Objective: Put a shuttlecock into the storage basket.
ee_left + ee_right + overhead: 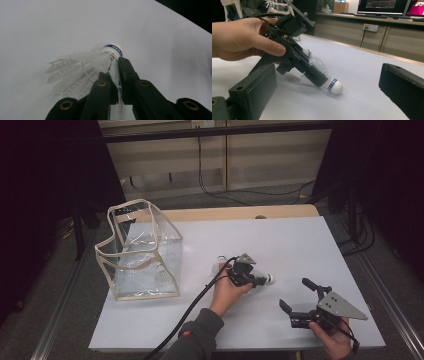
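Layout: bag (142, 252) stands on the counter (300, 245) at its left side, open top up, one shuttlecock (161, 275) inside near the front right corner. Right of the bag, about mid-counter, a second shuttlecock (219, 259) lies on the surface just behind the left claw (260, 280). A third shuttlecock (267, 279) lies in front of it, nose pointing right, feathers between the left claw's jaws, nose resting on the counter. Right claw (296, 296) sits well to the right and nearer the front edge, apart from all shuttlecocks, jaws pointing left toward the left claw. Cables (220, 190) run across the floor behind the counter.
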`<state>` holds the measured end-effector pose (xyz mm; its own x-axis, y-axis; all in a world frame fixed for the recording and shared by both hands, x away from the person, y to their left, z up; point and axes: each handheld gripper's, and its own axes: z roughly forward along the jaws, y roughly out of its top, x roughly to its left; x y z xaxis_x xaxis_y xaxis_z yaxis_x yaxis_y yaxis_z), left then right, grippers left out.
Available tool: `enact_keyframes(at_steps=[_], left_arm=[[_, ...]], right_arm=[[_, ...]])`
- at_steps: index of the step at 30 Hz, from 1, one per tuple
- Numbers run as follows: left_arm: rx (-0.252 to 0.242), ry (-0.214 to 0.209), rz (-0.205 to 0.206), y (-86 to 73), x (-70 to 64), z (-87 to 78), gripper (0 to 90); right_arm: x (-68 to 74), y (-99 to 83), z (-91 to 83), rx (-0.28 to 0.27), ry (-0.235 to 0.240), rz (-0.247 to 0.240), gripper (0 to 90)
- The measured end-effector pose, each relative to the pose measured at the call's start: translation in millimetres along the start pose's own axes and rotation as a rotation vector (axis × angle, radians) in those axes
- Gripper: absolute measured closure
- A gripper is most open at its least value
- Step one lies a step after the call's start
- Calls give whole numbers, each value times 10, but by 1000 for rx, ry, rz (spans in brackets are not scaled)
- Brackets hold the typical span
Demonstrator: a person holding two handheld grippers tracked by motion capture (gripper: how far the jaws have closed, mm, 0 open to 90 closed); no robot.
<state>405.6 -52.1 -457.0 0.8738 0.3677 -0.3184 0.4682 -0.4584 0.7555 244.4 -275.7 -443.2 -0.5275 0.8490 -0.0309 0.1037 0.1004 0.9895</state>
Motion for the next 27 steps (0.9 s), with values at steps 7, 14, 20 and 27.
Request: enact_keyframes(at_steps=[7, 14, 20, 27], left_arm=[[17, -17, -17, 21, -14, -68, 884], [28, -30, -33, 52, -13, -152, 890], [45, -36, -58, 92, -9, -274, 891], [71, -35, -63, 154, -9, -458, 892]], right_arm=[[-1, 0, 1, 0, 0, 0, 16], [0, 1, 1, -1, -2, 1, 16], [2, -1, 12, 5, -1, 2, 16], [8, 7, 27, 2, 1, 0, 16]])
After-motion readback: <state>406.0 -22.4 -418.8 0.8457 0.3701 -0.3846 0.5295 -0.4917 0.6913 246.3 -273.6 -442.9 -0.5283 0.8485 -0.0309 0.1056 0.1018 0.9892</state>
